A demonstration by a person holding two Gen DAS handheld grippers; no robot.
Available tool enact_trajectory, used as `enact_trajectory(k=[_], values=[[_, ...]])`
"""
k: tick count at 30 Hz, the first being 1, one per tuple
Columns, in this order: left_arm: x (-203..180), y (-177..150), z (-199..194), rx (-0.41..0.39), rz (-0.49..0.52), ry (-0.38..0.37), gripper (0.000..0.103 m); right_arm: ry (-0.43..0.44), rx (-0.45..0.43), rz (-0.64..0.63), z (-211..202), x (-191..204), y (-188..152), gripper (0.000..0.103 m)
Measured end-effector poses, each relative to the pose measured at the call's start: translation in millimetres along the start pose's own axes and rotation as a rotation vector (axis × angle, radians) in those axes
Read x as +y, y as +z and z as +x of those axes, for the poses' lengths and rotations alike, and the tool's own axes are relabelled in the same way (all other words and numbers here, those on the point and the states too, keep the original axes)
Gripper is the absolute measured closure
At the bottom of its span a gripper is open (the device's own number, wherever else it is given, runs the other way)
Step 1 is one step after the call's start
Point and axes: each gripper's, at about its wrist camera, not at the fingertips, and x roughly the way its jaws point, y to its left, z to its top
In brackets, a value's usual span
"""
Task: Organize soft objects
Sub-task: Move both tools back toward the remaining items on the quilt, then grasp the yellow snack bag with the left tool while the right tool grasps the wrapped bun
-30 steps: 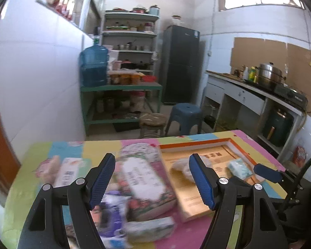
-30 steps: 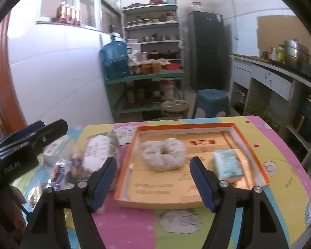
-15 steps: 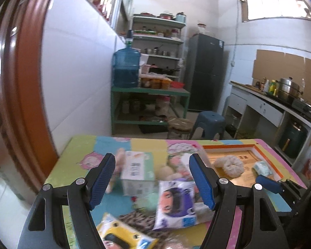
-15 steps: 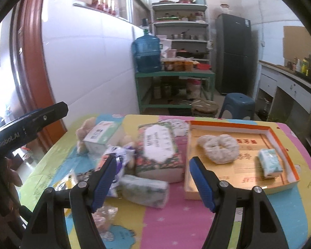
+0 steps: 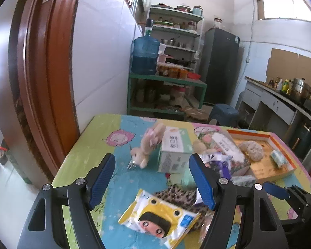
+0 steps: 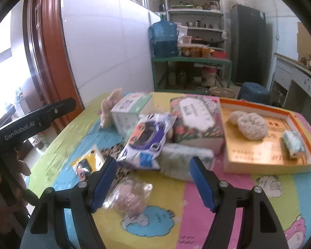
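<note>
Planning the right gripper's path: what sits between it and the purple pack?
Only a clear bag between the open right gripper jaws, then leopard cloth before the purple pack, in the right wrist view.

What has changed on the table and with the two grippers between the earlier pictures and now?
Both views have swung left, from the orange tray toward the pile of packs. The left gripper now faces the yellow pack and plush toy; the right gripper faces the purple pack. Nothing was taken or released. Both grippers stayed open and empty, objects unmoved.
</note>
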Motion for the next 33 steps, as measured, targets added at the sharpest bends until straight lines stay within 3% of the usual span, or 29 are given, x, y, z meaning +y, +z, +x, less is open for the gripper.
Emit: enact_trajectory(k=[11,23,27,33], values=[[24,-25,4,0.018,-0.037,0.006,0.028,0.027,0.079,-0.014,24,26,-27,0.030],[34,-47,18,0.066,-0.066,-0.029,0.028,0.031,0.148,0.006,49,27,-40,0.031],[35,-54,26,0.093,-0.069,-0.041,0.028,0.045,0.150,0.010,51,26,-40,0.042],[32,-66,39,0.144,-0.049,-0.057,0.028,0.013,0.105,-0.011,40,20,-40,0.046]])
